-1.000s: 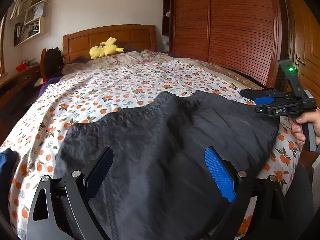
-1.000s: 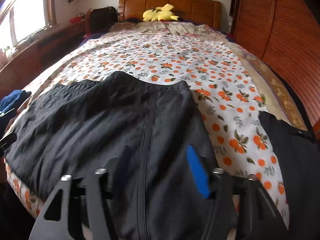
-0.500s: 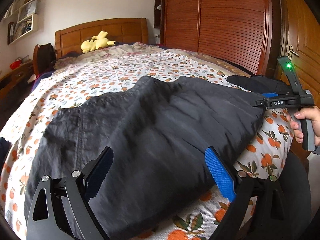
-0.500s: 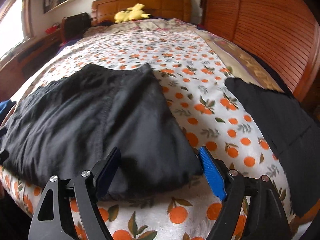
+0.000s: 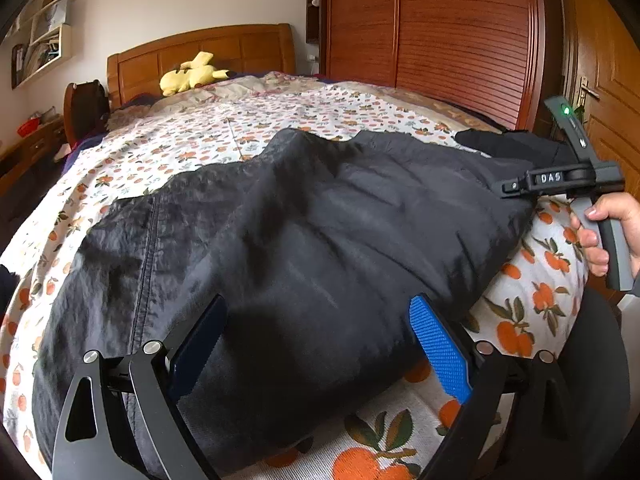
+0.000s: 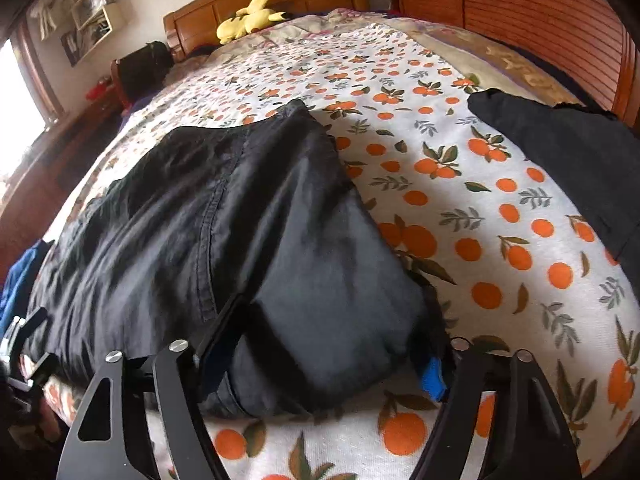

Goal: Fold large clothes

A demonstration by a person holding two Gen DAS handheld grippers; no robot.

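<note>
1. The dark garment [image 5: 304, 240] lies folded into a narrower, thicker bundle; a second ago it was spread wider across the orange-print bedspread [image 6: 460, 200].
2. More bedspread shows below the garment's near edge in the left wrist view than half a second ago.
3. The right gripper [image 6: 320, 360] is in closer: its spread fingers [image 6: 432, 372] now straddle the garment's near right corner, the blue pad half hidden by cloth.
4. The left gripper [image 5: 320, 344], wide apart, now frames the bundle's near edge.
</note>
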